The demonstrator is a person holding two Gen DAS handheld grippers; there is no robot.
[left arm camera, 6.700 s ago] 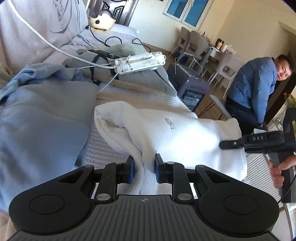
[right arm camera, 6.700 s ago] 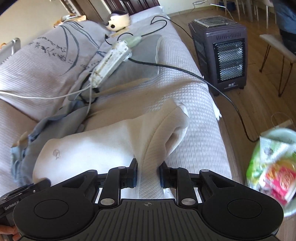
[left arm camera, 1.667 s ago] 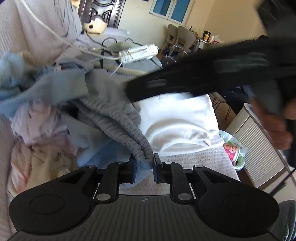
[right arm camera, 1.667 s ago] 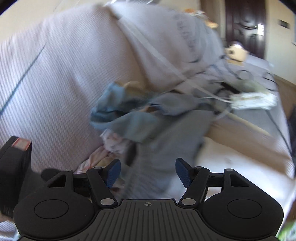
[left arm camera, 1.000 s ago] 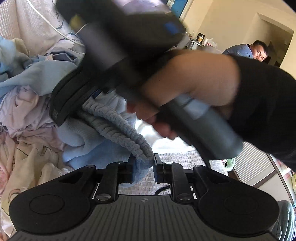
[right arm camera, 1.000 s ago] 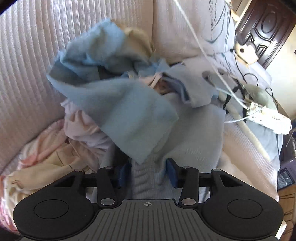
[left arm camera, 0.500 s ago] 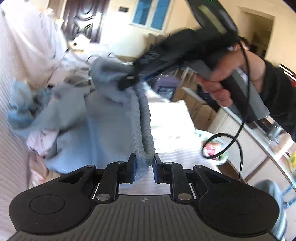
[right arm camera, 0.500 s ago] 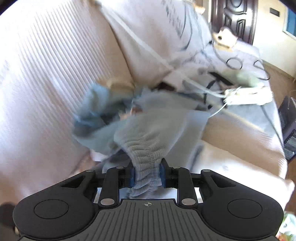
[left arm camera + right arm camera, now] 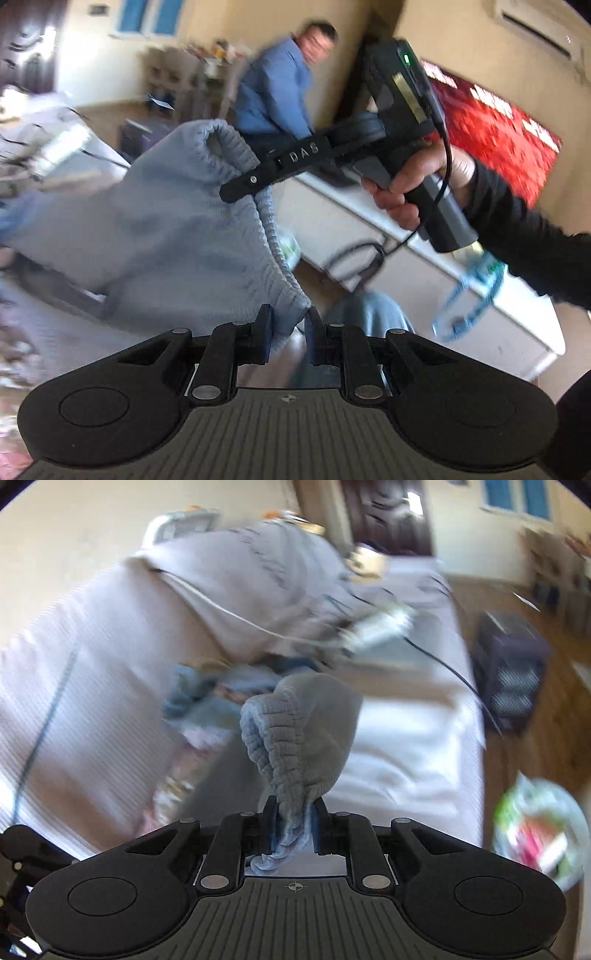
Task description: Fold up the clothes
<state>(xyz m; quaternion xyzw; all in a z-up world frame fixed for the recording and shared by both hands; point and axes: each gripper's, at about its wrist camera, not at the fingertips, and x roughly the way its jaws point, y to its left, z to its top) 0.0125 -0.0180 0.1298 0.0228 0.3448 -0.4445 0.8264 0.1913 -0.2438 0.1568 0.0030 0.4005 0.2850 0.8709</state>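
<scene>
Left wrist view: the left tool is clamped on the ribbed waistband of a light-blue garment, which hangs ahead of it and off to its left. The right tool pinches the same band further up.

Right wrist view: the right tool has just closed onto that band, bunched between its pads. Beyond lie a folded white garment and an unsorted pile on the sofa. By my judgement, one piece is done and folding of this one has not begun.

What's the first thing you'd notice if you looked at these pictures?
The fluffy light-blue garment, held up in the air by its ribbed waistband. The left gripper pinches one end at the bottom and the right gripper, whose jaws have just closed on it, pinches the other. Behind, on the right, glows a bright red wall hanging.
</scene>
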